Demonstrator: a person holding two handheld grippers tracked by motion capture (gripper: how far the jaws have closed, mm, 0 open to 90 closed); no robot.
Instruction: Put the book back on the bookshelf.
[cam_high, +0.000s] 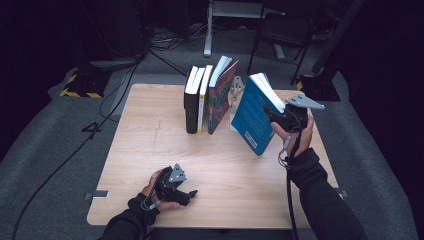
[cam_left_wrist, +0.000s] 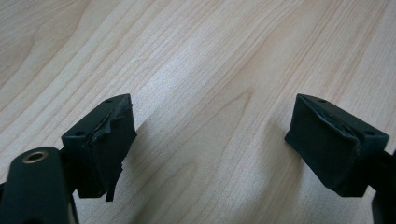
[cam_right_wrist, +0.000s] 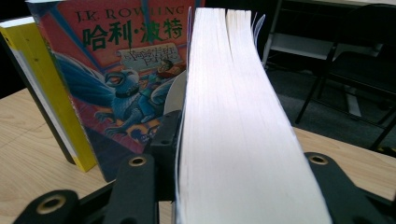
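A thick blue book (cam_high: 252, 117) hangs tilted above the right half of the wooden table (cam_high: 150, 150). My right gripper (cam_high: 280, 117) is shut on it near its white page edge (cam_right_wrist: 233, 116), one jaw on each cover. To its left several books stand in a row: a black one (cam_high: 191, 102), a yellow-spined one (cam_high: 202, 100) and a leaning colourful one (cam_high: 220, 95) with a red illustrated cover (cam_right_wrist: 126, 70). My left gripper (cam_high: 187, 196) rests at the table's front left, open, with only bare wood between its pads (cam_left_wrist: 105, 144).
A metal bookend (cam_high: 236, 87) stands between the leaning book and the blue one. Behind the table are a dark chair (cam_high: 282, 35) and cables on the grey floor (cam_high: 115, 90). The table's front edge lies just under my left hand.
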